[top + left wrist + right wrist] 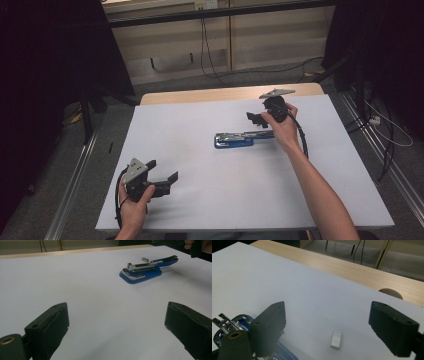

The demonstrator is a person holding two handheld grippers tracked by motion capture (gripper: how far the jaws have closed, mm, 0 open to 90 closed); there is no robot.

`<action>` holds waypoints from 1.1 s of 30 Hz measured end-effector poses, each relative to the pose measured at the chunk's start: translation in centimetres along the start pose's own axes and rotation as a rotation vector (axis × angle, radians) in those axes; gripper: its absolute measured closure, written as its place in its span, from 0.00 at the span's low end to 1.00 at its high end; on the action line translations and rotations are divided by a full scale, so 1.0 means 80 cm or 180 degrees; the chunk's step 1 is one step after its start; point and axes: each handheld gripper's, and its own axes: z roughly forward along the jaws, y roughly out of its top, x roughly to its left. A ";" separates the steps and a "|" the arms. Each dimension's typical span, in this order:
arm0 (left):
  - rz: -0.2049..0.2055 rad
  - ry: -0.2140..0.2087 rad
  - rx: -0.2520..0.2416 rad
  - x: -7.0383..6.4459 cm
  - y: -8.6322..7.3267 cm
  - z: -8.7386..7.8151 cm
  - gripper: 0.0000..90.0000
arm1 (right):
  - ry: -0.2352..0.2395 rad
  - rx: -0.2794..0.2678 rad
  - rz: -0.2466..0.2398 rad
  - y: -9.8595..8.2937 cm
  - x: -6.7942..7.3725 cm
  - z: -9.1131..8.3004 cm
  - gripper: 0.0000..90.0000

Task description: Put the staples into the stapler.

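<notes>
High view: the right gripper (256,120) hangs wide open above a staple strip (336,339) beside the blue stapler (235,139) (lid open); the left gripper (162,173) gapes empty.

Left gripper (165,176) low near the body, right gripper (255,120) far forward, fingers of both spread wide.

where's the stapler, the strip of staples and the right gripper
stapler (140,273), left gripper view, blue base
strip of staples (336,339), right gripper view, its top face
right gripper (258,120), high view, between its open jaws
</notes>
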 end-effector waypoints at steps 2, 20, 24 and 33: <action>-0.0063 -0.0010 -0.0013 0.002 0.000 0.000 0.06 | 0.0031 0.0078 0.0008 0.002 -0.004 0.002 0.16; 0.0002 0.0002 -0.0009 0.000 0.002 0.001 0.06 | 0.0048 0.0427 -0.0029 0.003 -0.021 0.028 0.22; 0.0011 -0.0005 0.0000 0.001 0.001 0.000 0.06 | 0.0056 0.0546 -0.0008 0.005 -0.027 0.033 0.28; -0.0015 0.0001 0.0057 0.001 0.001 0.002 0.06 | 0.0100 0.0817 0.0001 0.005 -0.026 0.040 0.45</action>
